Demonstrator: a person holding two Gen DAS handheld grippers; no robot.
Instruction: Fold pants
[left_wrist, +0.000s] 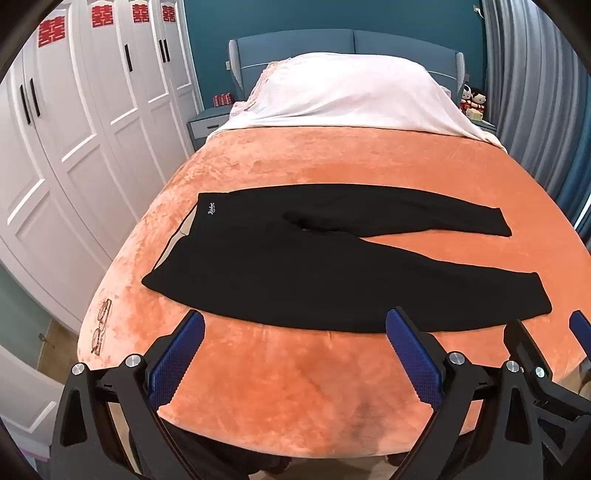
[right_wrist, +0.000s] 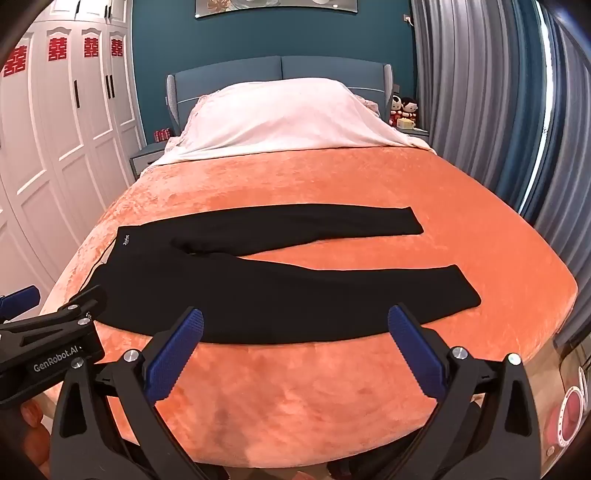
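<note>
Lying flat and fully spread on the orange blanket (left_wrist: 332, 166), the black pants (left_wrist: 314, 273) are seen with no fold made yet: the waistband is turned toward nine o'clock and the two legs run out toward three o'clock, parted in a narrow V from the crotch. The whole of the task is therefore judged to be left, namely bringing one leg over the other and then folding the length down.

The left gripper (left_wrist: 295, 350) is held with its blue pads wide apart and nothing between them, poised just short of the near leg's lower edge at six o'clock. The right gripper (right_wrist: 295, 347) is likewise spread wide and empty, at six o'clock of the pants in its own view, with the left tool seen beside it at eight o'clock. No fabric is touched by either.

No containers are shown on the bed, so no contents can be reported. A pair of glasses (left_wrist: 100, 326) is seen on the blanket near its edge at eight o'clock, apart from the pants. A white cover (right_wrist: 280, 118) is draped at the head end, at twelve o'clock.
</note>
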